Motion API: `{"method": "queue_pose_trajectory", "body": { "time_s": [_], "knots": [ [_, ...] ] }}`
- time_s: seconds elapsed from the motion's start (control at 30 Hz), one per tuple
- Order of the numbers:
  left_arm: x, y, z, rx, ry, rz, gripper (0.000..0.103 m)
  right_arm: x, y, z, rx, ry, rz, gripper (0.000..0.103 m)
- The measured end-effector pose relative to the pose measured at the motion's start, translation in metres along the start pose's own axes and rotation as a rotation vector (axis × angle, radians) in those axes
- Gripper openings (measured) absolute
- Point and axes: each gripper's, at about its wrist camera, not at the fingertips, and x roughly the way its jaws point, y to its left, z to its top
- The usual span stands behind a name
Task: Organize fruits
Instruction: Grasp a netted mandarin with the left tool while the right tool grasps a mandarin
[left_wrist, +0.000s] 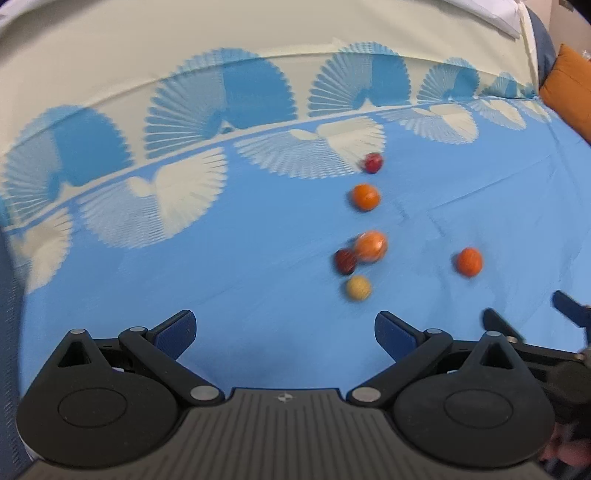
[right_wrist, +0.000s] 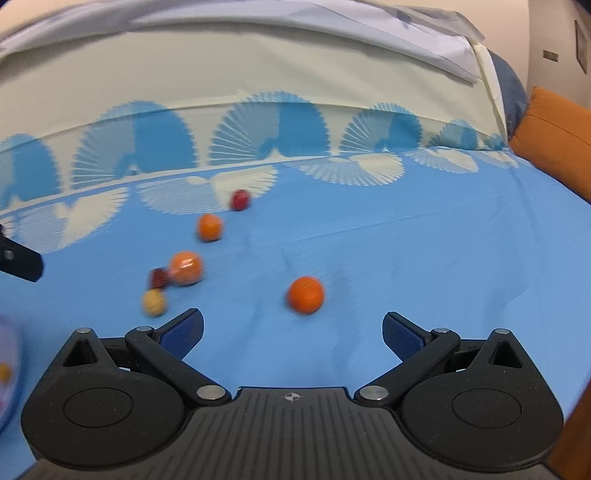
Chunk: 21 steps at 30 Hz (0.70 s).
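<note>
Claws both stand wide open and empty: the right claw (right_wrist: 293, 332) hangs just short of a lone round orange fruit (right_wrist: 306, 294) on the blue bedsheet (right_wrist: 406, 258), probably lined up to take it first. The left claw (left_wrist: 284, 332) faces a loose row: a pale yellow ball-shaped fruit (left_wrist: 358, 288) nearest, then a dark red one (left_wrist: 345, 261) touching a larger orange fruit (left_wrist: 371, 246). Being round, and blurred, none shows a long axis or heading.
</note>
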Motion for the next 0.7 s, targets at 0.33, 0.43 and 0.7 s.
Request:
{"method": "queue_pose_trajectory", "body": {
  "time_s": [0.33, 0.43, 0.7],
  "knots": [
    [0.112, -0.057, 0.061, 0.31, 0.069, -0.11, 0.103, 0.091, -0.004, 0.002, -0.008, -0.001, -0.019, 0.083],
    [0.142, -0.069, 0.069, 0.357, 0.112, -0.137, 0.103, 0.105, -0.008, 0.002, 0.003, 0.026, -0.041, 0.083],
    [0.174, -0.088, 0.075, 0.391, 0.217, -0.107, 0.041, 0.108, -0.009, -0.003, 0.014, 0.018, -0.001, 0.035]
  ]
}}
